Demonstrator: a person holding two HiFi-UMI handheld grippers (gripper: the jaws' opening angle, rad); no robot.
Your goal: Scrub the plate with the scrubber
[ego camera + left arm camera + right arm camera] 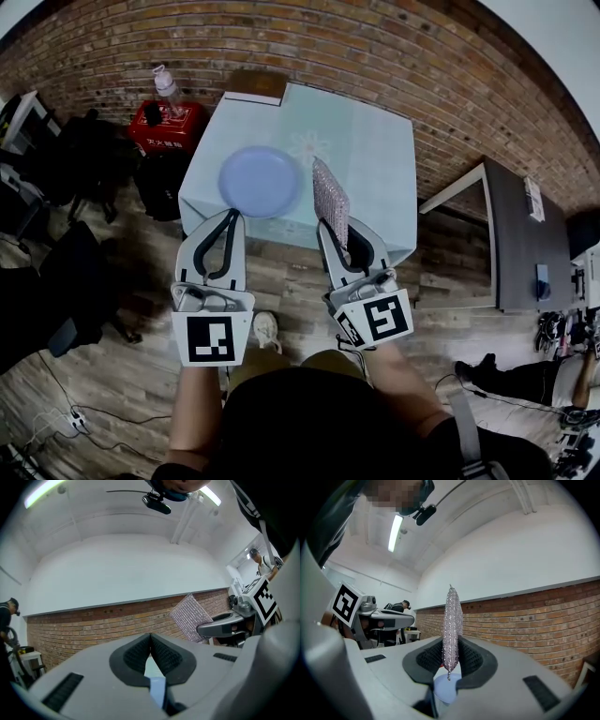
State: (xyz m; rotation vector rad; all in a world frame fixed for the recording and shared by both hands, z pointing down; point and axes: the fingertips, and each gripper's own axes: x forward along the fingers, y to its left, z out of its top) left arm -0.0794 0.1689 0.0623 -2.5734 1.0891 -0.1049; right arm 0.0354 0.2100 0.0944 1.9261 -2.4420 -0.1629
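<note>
Left gripper (228,217) points level, jaws closed on nothing; right gripper (338,228), alongside, clamps the scrubber (330,195).

Head view: strong fisheye, brick lines bow toward the rim, black vignette in the corners. Bench (375,141) evenly lit and sharp, no hard shadows. Left edge and bottom of frame are dim.
Left gripper view: ceiling strip light (44,493) at upper left blows out, white wall bright, left claw (151,638) body soft near the lens.
Right gripper view: tube light (395,527) at upper left glares. Scrubber (452,616) glitter crisp, right claw (450,641) housing blurred along the lower edge.
</note>
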